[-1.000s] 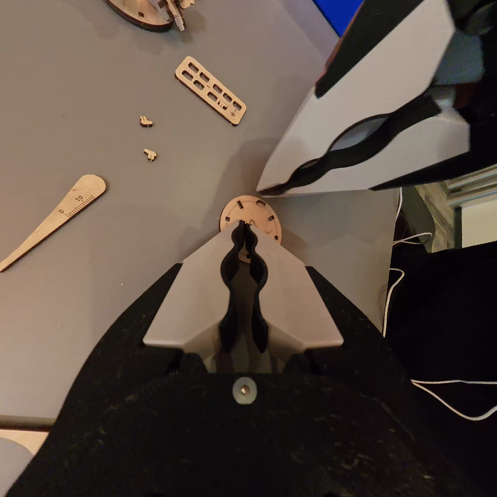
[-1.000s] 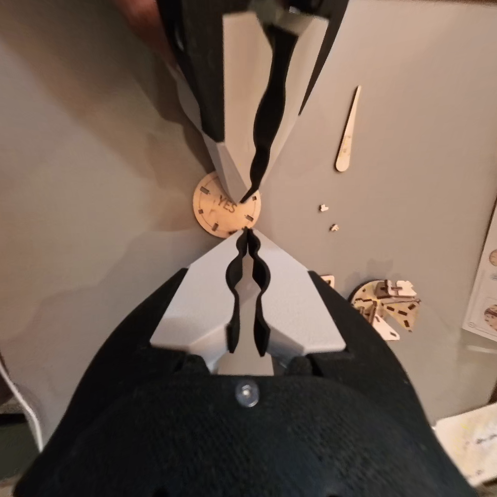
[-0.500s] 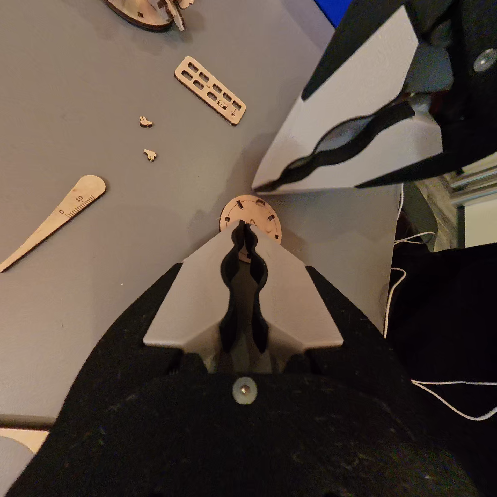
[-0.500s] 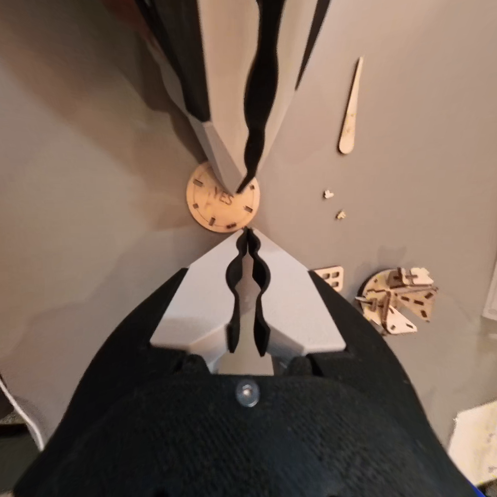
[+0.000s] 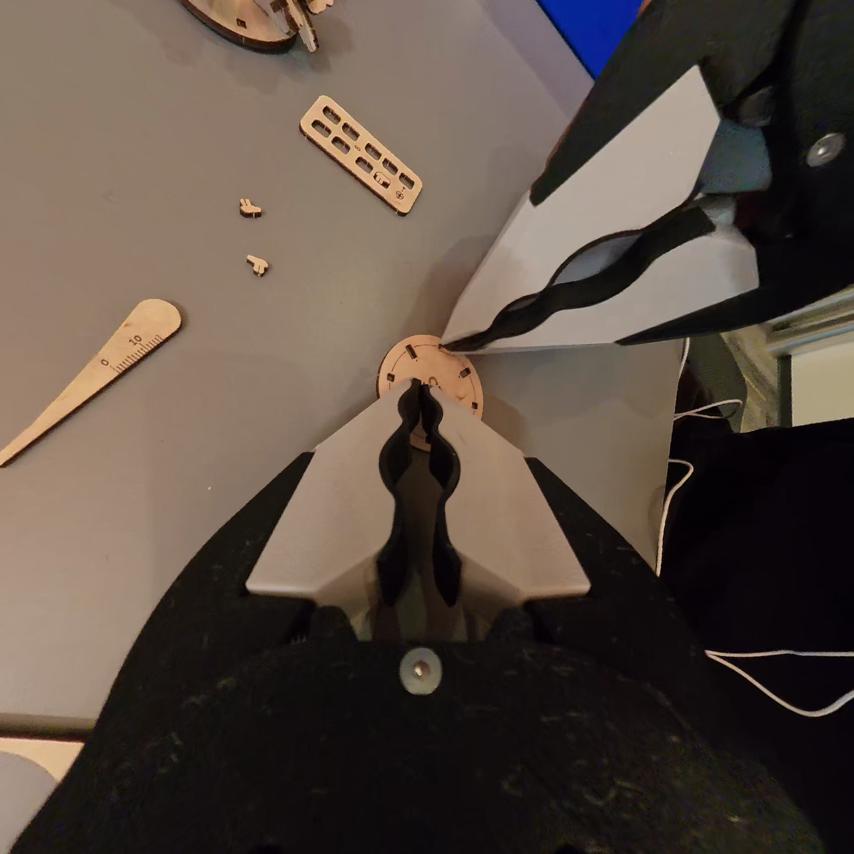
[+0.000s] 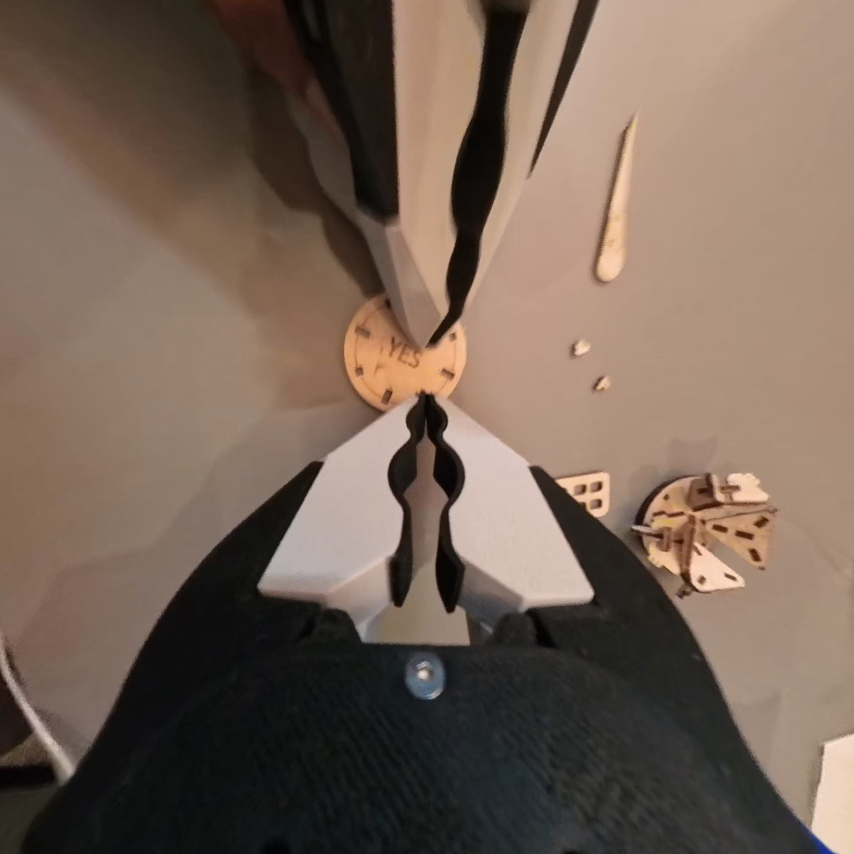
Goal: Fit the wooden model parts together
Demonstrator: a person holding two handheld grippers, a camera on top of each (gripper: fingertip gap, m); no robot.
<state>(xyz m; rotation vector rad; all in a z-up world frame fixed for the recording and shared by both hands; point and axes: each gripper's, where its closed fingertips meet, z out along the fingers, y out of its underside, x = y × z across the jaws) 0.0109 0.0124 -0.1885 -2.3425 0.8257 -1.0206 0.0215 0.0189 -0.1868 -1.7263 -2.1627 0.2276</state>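
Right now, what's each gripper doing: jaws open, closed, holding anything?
Left gripper: jaws closed, holding nothing, tips on the wooden disc.
Right gripper: jaws closed, holding nothing, tips at disc's edge.

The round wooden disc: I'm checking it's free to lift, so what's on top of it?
Both shut grippers' tips are over the round wooden disc: left gripper above its middle, right gripper at its rim. Contact can't be told; the left fingers cover its near part.

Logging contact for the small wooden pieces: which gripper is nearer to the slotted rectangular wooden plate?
Right. The right gripper lies just beside the slotted plate; the left gripper sits farther off, across the round wooden disc.
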